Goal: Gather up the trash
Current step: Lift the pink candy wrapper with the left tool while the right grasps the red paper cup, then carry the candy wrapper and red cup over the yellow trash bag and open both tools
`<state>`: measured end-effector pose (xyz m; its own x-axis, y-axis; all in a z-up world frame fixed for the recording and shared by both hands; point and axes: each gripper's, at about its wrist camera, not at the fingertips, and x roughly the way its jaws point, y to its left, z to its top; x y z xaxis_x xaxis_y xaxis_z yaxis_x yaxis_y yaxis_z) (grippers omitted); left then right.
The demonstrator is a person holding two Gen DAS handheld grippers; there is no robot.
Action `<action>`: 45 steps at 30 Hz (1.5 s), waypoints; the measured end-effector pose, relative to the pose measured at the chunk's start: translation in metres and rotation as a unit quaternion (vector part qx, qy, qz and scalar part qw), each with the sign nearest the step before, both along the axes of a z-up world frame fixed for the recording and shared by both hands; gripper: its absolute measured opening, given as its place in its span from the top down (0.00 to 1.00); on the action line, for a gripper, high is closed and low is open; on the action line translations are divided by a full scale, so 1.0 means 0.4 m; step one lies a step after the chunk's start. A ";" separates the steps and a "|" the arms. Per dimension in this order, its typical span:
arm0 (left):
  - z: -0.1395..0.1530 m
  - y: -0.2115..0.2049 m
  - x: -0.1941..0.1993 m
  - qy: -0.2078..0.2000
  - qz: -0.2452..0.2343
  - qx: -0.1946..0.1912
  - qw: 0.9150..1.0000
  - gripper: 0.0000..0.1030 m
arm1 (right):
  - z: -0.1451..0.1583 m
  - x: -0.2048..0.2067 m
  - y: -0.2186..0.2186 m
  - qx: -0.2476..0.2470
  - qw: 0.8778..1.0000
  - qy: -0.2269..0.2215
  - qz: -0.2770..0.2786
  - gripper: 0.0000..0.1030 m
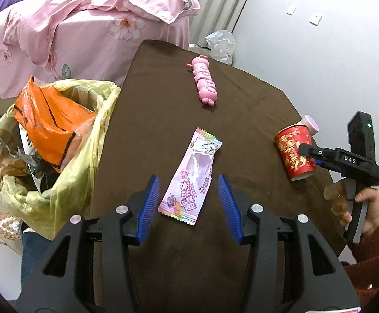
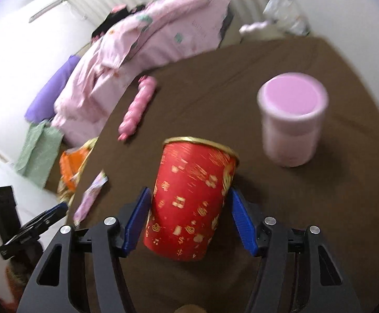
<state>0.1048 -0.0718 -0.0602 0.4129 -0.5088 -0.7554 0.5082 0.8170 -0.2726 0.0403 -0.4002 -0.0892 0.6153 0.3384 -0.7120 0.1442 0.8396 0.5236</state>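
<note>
A yellow trash bag (image 1: 59,172) stands open just off the left edge of a table covered in brown cloth (image 1: 163,104), and it already holds an orange plastic bag (image 1: 51,127) and other crumpled scraps. Behind it, beyond the table's far left corner, is a bed with a pink flowered quilt (image 1: 72,26). On the cloth, near the front edge and a little left of centre, a pink candy wrapper (image 1: 189,174) lies flat, its long side running away from the viewer. The left gripper (image 1: 188,206) hangs above the wrapper's near end with its blue pads spread to either side; the pads press on nothing, and the wrapper rests on the cloth. Farther back, toward the far edge, a pink caterpillar toy (image 1: 205,80) lies lengthwise. Past the far right corner sits a clear crumpled plastic bag (image 1: 220,44) on the floor by the wall. Near the right edge a red paper cup (image 2: 192,198) with gold print is tipped on its side, its gold rim pointing away. The right gripper (image 2: 189,216), held by a hand (image 1: 367,208) in a rust-red sleeve, has its blue pads standing wide on both sides of the cup; the view is blurred, and whether the pads touch the cup I cannot tell. Just behind the cup, close to the right edge, a pale pink cup (image 2: 291,120) stands upright.
</note>
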 end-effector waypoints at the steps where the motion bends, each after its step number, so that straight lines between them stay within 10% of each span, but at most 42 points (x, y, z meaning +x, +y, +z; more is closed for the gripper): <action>1: 0.002 -0.003 0.005 0.001 -0.005 0.002 1.000 0.56 | 0.006 0.000 0.007 -0.005 1.000 -0.005 0.009 0.46; 15: -0.053 -0.201 0.134 0.025 -0.093 0.112 0.989 0.56 | 0.121 -0.051 0.103 -0.137 0.983 -0.099 0.075 0.47; 20: -0.058 -0.203 0.132 0.018 -0.087 0.128 0.988 0.71 | 0.135 -0.059 0.118 -0.158 0.977 -0.115 0.085 0.47; 30: 0.108 -0.028 0.081 -0.064 -0.006 0.000 0.998 0.76 | 0.232 -0.023 0.196 -0.170 0.963 -0.168 0.124 0.47; 38: 0.228 0.247 0.112 -0.143 0.123 -0.068 0.980 0.76 | 0.319 0.136 0.381 -0.168 0.937 -0.221 0.212 0.47; 45: 0.146 0.417 0.211 -0.114 0.199 -0.105 0.968 0.76 | 0.273 0.331 0.538 -0.123 0.936 -0.182 0.276 0.47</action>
<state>0.1892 0.0949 -0.0019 0.7520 -0.4070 -0.5186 0.2310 0.8995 -0.3709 0.1726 -0.1848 0.0202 0.6116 0.5298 -0.5877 -0.4972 0.8351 0.2354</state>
